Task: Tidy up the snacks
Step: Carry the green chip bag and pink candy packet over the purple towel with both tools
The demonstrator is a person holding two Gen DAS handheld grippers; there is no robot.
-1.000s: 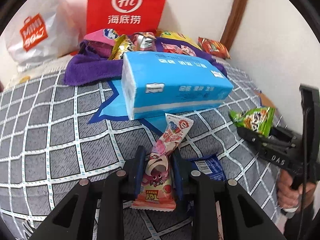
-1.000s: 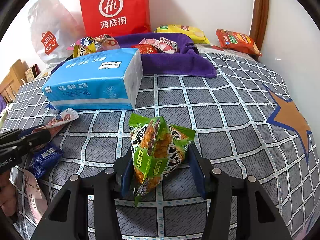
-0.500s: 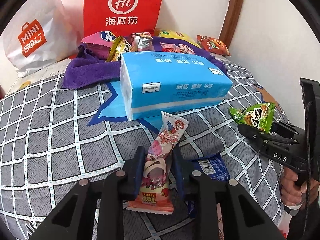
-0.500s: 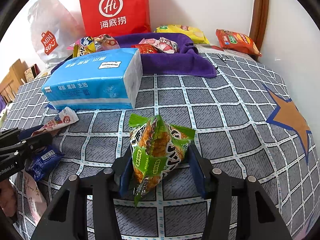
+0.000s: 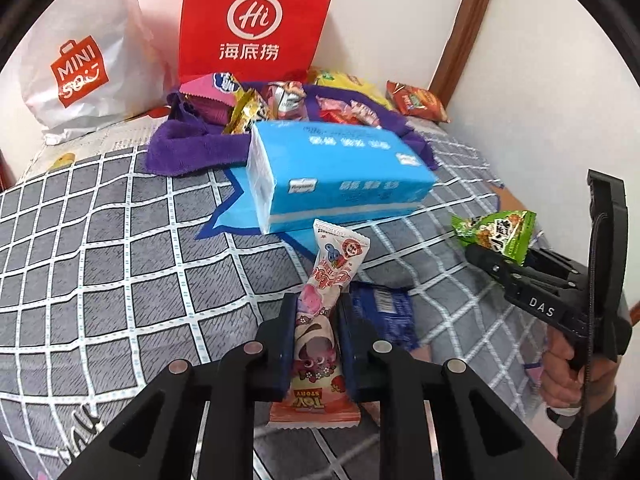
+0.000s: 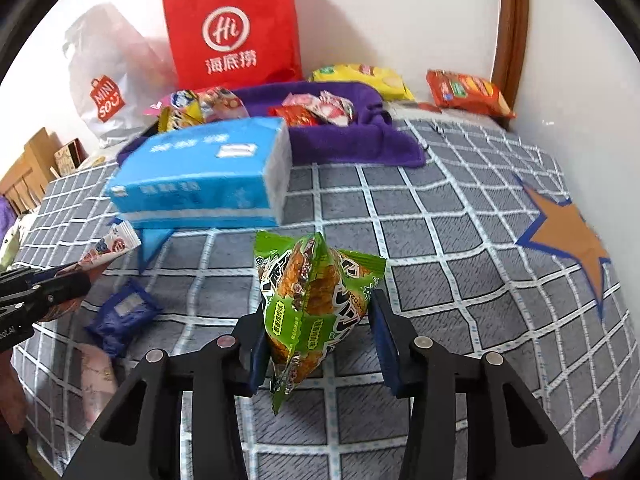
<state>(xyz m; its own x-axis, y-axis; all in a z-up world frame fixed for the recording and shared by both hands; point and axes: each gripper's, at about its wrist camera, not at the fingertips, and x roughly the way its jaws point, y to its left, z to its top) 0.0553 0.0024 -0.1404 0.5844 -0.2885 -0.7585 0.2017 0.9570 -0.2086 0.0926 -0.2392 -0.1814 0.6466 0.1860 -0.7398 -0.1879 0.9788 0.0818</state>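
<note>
Both grippers risen and advanced toward snack pile since earlier frames. Left gripper [image 5: 316, 328] jaws clamp pink wrapper [image 5: 326, 300]; right gripper [image 6: 318, 334] jaws pinch green packet [image 6: 316, 300]. Both snacks airborne, likely bound for purple towel [image 6: 352, 144] at 12 o'clock. Blue tissue pack [image 5: 340, 176] sits between. Blue sachet [image 6: 122, 310] remains on checked bedspread [image 6: 440, 240]; red bag [image 6: 234, 28] against wall.

Black fingers [image 5: 289, 344], blue-padded, silver screws.

Blue tissue pack [image 5: 340, 176], red paper bag [image 5: 256, 24], white Miniso bag [image 5: 80, 68], purple towel [image 6: 352, 140]
</note>
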